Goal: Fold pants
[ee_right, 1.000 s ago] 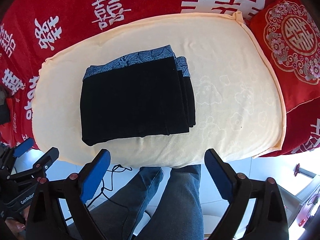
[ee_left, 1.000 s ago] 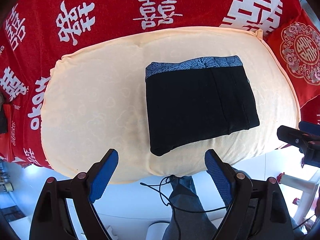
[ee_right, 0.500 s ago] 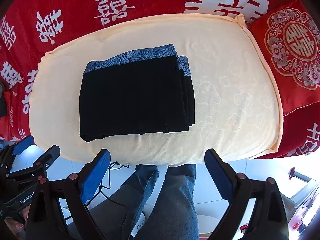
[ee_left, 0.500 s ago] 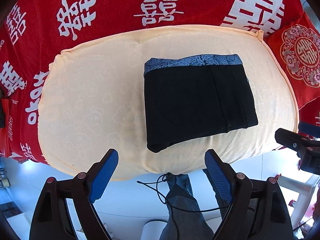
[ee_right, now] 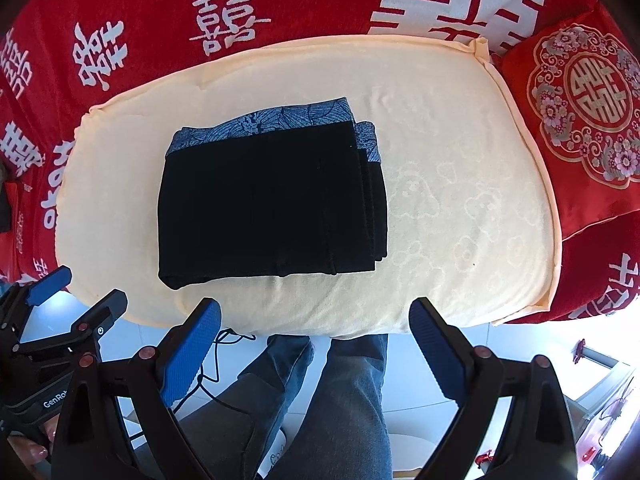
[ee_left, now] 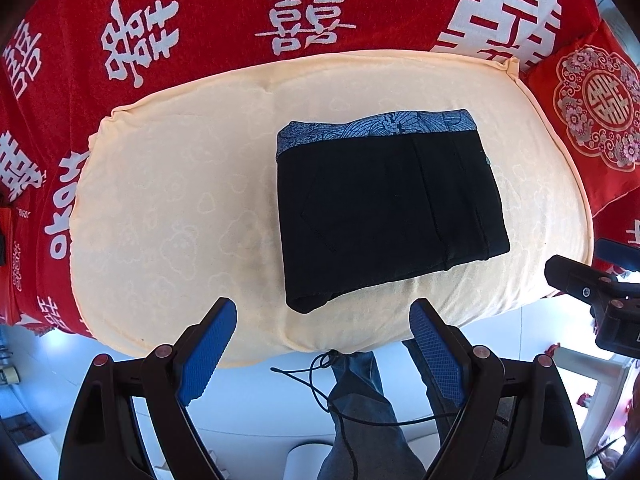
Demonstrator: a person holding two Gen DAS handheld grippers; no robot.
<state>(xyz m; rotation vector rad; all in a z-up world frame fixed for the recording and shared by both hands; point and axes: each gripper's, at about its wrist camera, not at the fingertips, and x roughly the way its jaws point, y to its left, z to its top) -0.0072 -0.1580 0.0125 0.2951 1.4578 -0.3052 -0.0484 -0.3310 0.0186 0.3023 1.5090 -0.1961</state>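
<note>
The black pants (ee_left: 390, 208) lie folded into a compact rectangle on a cream cushion (ee_left: 168, 208), with a blue patterned waistband along their far edge. In the right wrist view the same folded pants (ee_right: 268, 204) show stacked layers at their right side. My left gripper (ee_left: 322, 312) hovers open above the cushion's near edge, with nothing between its blue pads. My right gripper (ee_right: 316, 312) is open too, high over the near edge and clear of the cloth. Each gripper shows at the other view's edge.
A red cloth with white characters (ee_left: 224, 20) covers the surface around the cushion (ee_right: 460, 200). A red embroidered pillow (ee_right: 580, 108) sits at the far right. The person's jeans-clad legs (ee_right: 340, 400) and a black cable (ee_left: 320, 372) are below, over a pale floor.
The view has drifted only slightly; the pants and both grippers stay as they were, jaws equally wide.
</note>
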